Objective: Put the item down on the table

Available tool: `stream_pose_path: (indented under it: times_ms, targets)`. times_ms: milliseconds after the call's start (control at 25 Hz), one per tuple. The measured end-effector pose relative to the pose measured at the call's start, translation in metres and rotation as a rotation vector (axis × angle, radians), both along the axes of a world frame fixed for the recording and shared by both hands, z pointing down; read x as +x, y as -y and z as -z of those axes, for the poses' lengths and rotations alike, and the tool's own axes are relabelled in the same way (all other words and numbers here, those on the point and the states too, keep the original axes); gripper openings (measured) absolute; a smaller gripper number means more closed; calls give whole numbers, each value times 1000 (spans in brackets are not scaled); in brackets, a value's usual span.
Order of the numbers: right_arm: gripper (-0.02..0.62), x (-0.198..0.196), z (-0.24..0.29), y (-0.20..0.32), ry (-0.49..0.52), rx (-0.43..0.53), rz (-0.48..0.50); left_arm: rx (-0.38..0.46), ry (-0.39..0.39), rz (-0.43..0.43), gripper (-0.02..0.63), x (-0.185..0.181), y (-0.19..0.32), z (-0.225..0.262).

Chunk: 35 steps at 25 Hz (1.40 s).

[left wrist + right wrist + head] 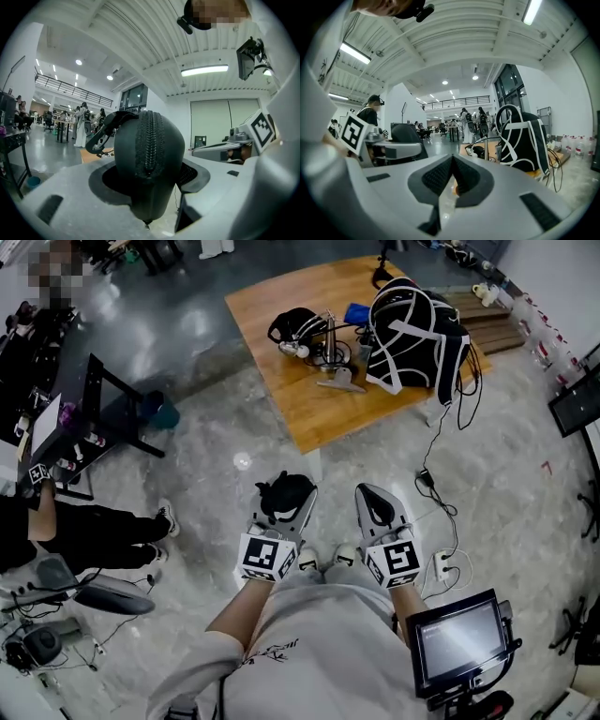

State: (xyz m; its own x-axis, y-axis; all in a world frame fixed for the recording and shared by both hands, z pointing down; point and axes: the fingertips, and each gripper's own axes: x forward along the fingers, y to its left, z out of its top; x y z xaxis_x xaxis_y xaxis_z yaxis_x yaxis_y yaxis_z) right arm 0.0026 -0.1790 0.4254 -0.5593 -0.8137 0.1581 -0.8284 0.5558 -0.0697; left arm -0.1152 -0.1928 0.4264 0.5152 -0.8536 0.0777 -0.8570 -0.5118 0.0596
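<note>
The black case [149, 154] is sitting dark against the pale grey left hand-held gripper [286, 495], the backpack [412, 334] is flashing white stripes on black, and the desk [309, 409] is glowing orange-brown over the grey marbled floor [216, 474].

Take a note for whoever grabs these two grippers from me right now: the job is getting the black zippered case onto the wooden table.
Left gripper: shut on the black zippered case, held above the floor, short of the table.
Right gripper: jaws together, nothing in them.
Wooden table: ahead, carrying a black-and-white backpack and cables; the near part is bare wood.
Done: the case is in the grip.
Left: step up to the table, lower the case onto the bare wood, probably at the near corner, then open the left jaws.
</note>
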Motion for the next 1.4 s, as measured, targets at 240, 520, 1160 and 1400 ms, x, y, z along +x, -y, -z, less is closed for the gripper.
stream_pose_path:
  times_ms: [240,520,1160,1400]
  targets:
    - [3,2,-25,16,-24,-57,-1,-89,59,39,270,-9,129,-81]
    - [3,-5,-47,60,-38,-45,-15,-179,181,70,270,-4,244,-175]
    - [3,-25,-203,223,-106,-217,-84,-224,247,106,270,-7,300,-238]
    - [3,-39,-210,230,-100,-230,-57,-260,273,61,281,-1,317,-242]
